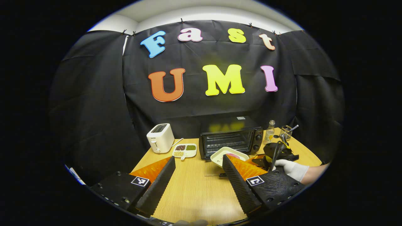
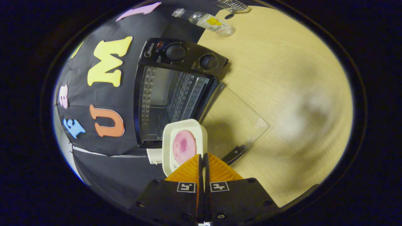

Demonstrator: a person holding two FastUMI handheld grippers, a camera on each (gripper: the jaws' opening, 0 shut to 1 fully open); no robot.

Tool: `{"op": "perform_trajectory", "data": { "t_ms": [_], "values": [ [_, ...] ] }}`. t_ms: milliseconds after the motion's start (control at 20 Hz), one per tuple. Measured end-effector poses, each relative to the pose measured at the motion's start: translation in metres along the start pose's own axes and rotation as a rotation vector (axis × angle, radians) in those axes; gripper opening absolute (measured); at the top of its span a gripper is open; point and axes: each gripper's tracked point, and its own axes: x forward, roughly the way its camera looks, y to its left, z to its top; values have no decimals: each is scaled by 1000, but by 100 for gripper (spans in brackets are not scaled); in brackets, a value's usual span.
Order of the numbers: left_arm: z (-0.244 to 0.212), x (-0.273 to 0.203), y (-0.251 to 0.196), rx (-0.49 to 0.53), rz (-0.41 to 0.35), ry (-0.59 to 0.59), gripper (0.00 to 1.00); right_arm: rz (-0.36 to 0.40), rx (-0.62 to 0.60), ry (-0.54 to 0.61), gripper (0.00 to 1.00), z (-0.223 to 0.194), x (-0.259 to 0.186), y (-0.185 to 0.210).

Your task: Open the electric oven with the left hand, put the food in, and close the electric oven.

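Overhead light, glare on table [image 2: 298, 103]; fisheye bends edges; right gripper view blurred right

the right gripper [image 2: 202, 157] has its fingers pressed together on the near rim of a white tray [image 2: 184, 145], which carries a pink round slice [image 2: 184, 146]. the tray hangs in front of the oven [image 2: 176, 91], whose glass door [image 2: 234, 124] lies open, flat over the table [image 2: 282, 78]. two knobs show on the oven's panel. a bottle [image 2: 209, 22] stands on the table beyond the oven.
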Motion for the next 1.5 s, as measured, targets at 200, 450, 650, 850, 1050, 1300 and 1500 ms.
{"op": "perform_trajectory", "data": {
  "t_ms": [200,450,650,850,1050,1300,1500],
  "values": [
    [-9,2,10,7,33,19,97,-10,8,-37,4,19,25,5],
    [-18,8,17,-25,63,44,98,-6,29,-112,0,64,44,20],
    [-21,17,25,-33,97,54,98,-3,12,-206,4,107,58,27],
    [-31,28,32,-48,137,85,98,100,-52,-261,2,129,67,52],
    [-34,27,34,-71,154,87,97,190,-54,-237,12,126,72,68],
    [-33,28,32,-62,140,72,97,187,-50,-259,67,130,49,61],
    [-35,28,24,-56,107,58,97,131,-115,-269,83,130,17,41]
  ]
}}
